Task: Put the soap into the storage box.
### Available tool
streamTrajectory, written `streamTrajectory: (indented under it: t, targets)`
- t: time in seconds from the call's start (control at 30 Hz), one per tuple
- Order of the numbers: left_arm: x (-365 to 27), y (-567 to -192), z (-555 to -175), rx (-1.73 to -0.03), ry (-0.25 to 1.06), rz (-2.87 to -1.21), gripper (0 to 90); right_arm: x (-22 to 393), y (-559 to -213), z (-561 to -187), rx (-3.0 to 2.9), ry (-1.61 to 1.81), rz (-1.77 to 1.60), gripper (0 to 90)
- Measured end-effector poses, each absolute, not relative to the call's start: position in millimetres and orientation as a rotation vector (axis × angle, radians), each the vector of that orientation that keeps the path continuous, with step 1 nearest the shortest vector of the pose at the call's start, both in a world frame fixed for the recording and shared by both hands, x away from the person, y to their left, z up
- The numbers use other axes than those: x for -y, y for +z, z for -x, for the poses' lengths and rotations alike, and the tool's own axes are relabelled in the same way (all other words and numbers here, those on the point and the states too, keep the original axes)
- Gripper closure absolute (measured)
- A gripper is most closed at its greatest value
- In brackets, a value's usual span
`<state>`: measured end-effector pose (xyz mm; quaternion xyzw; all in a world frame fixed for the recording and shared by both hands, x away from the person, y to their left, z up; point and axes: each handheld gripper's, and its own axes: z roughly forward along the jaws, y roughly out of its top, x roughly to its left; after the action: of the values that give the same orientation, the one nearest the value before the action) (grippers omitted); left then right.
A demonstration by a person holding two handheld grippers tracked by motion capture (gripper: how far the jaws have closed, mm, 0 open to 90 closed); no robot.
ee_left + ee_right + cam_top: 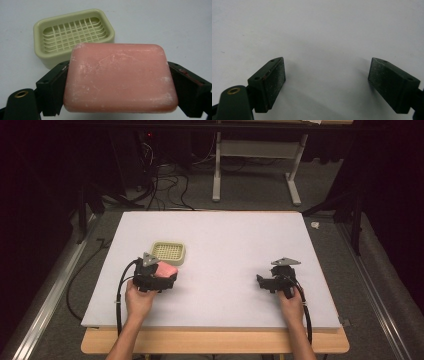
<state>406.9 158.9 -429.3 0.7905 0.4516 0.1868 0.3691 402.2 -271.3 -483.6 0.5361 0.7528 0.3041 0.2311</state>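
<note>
We're holding the pink soap bar [120, 77] in the left gripper [159, 276], jaws clamped on its two short ends. In the left gripper view the bar is sitting flat across the lower centre of the frame, broad face up, with whitish scuff marks showing on top. Both black pads [58, 86] are pressing against its sides.

The pale green soap dish [72, 33] is sitting in the upper left of that view, just beyond the bar, its slotted grid insert facing up with nothing in it. The bar's far edge is overlapping the dish's near wall in the frame; we're not able to tell whether they're touching or the bar is hanging above it.

In the high view the soap [166, 269] is showing left of centre, just below the dish [169, 252], with the left hand [138, 300] coming in from the bottom edge. Gripper and soap are sitting right next to the dish's lower rim.

The right gripper [264, 282] is sitting right of centre in the high view, well apart from soap and dish, the right hand [291, 305] behind it. In the right gripper view its jaws are standing wide apart with nothing between them, only the bare white table [319, 35] ahead. The pads [274, 80] are looking dusty.

The white tabletop [225, 230] is carrying these things; the dark floor and cables are running along the top of the frame.
</note>
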Motion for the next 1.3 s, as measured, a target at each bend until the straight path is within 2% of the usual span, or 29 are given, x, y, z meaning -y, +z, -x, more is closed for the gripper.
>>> streamTrajectory:
  t: [0.53,0.6,0.83,0.93,1.3]
  targets:
    - [-159.4,-423.1,-435.1,-1.217,0.481,-2.019,14.0,271.3,-483.6,-402.2,-2.070,0.837,-1.474,14.8]
    - [-154.1,-424.4,-437.5,-1.222,0.542,-2.058,14.0,271.4,-483.6,-402.2,-2.070,0.837,-1.472,14.9]
    - [-149.0,-424.4,-447.1,-1.225,0.533,-2.057,14.0,271.3,-483.6,-402.2,-2.070,0.836,-1.472,14.8]
    - [-151.3,-426.3,-454.8,-1.260,0.496,-2.027,14.0,271.3,-483.6,-402.1,-2.070,0.836,-1.474,14.8]
    - [-153.6,-438.9,-478.2,-1.372,0.495,-2.032,13.9,271.3,-483.6,-402.1,-2.070,0.836,-1.474,14.8]
